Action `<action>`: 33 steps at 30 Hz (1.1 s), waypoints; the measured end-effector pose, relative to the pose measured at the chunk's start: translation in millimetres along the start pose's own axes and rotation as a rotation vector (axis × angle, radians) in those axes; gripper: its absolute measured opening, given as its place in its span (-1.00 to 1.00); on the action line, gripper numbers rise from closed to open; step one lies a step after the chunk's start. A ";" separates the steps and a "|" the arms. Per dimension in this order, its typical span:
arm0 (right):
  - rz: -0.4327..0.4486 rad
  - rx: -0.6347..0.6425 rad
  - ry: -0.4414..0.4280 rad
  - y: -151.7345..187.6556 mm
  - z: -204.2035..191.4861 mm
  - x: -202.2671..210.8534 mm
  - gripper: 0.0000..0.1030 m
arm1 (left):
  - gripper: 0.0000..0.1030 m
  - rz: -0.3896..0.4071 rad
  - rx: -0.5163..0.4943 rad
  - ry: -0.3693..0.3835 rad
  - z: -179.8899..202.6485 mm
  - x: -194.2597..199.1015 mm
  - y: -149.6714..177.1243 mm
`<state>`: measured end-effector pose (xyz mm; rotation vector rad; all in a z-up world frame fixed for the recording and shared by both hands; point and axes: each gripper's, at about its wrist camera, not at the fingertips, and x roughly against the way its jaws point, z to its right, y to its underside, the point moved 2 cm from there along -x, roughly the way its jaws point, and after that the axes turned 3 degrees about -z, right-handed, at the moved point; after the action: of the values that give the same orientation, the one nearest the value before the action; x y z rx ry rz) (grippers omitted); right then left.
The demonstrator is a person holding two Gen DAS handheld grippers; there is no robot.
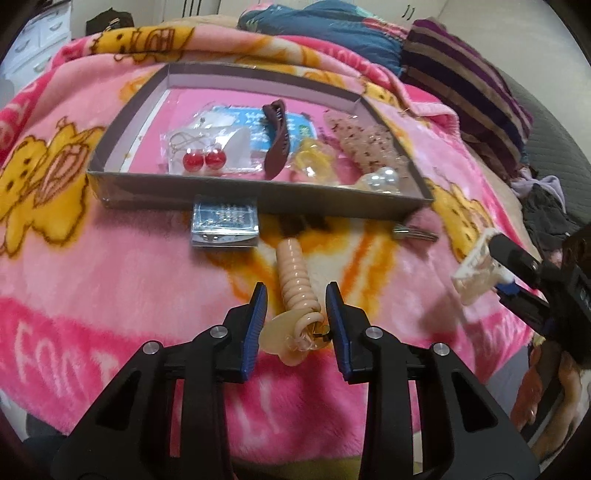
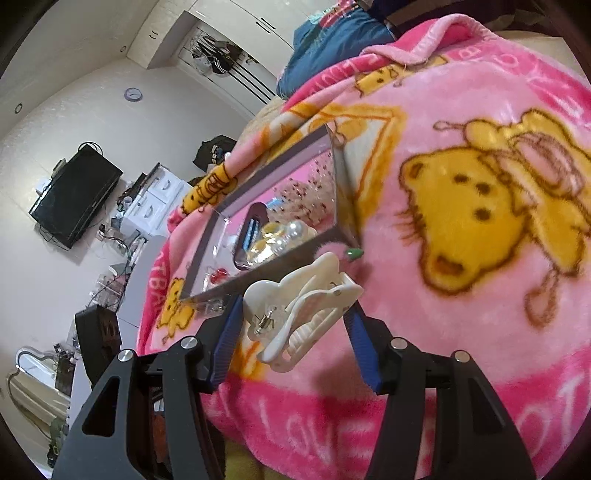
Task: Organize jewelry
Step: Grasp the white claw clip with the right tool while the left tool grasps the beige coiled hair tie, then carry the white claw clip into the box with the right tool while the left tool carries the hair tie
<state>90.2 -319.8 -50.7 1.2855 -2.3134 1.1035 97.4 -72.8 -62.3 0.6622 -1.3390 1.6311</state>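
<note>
A beige spiral hair clip [image 1: 293, 275] lies on the pink blanket just in front of the grey tray [image 1: 258, 192]. My left gripper [image 1: 296, 295] is open, its fingers standing close on either side of that clip's wide end. My right gripper [image 2: 295, 306] is shut on a white claw hair clip [image 2: 306, 302], held above the blanket near the tray's corner [image 2: 345, 206]. The left wrist view shows the same white claw clip [image 1: 474, 271] at the far right. In the tray lie red ball earrings [image 1: 205, 160], a brown claw clip [image 1: 277, 146], pearls [image 1: 384, 179] and a glittery pink clip [image 1: 365, 144].
A small clear packet of studs [image 1: 224, 223] and a metal hair pin [image 1: 413, 233] rest on the blanket against the tray's front wall. A striped cloth [image 1: 469, 85] and a blue garment [image 1: 332, 26] lie behind. A small green piece [image 2: 354, 253] sits by the tray corner.
</note>
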 end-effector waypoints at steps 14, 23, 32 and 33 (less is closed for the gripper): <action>0.025 0.048 -0.032 -4.0 -26.3 10.1 0.05 | -0.53 0.145 0.012 0.029 -2.7 57.7 -13.5; 0.014 0.064 -0.052 -10.1 -37.7 0.5 0.05 | -0.53 0.199 0.032 0.016 -18.4 76.8 -43.0; 0.014 0.085 -0.074 -27.0 -53.9 -11.8 0.05 | -0.53 0.213 0.022 0.002 -24.5 77.1 -74.2; 0.014 0.090 -0.077 -29.7 -56.7 -14.0 0.05 | -0.53 0.212 0.022 0.002 -24.8 75.9 -75.8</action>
<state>115.6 -279.2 -6.0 1.3692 -2.3552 1.1949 132.9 -25.4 30.4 0.5459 -1.4310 1.8158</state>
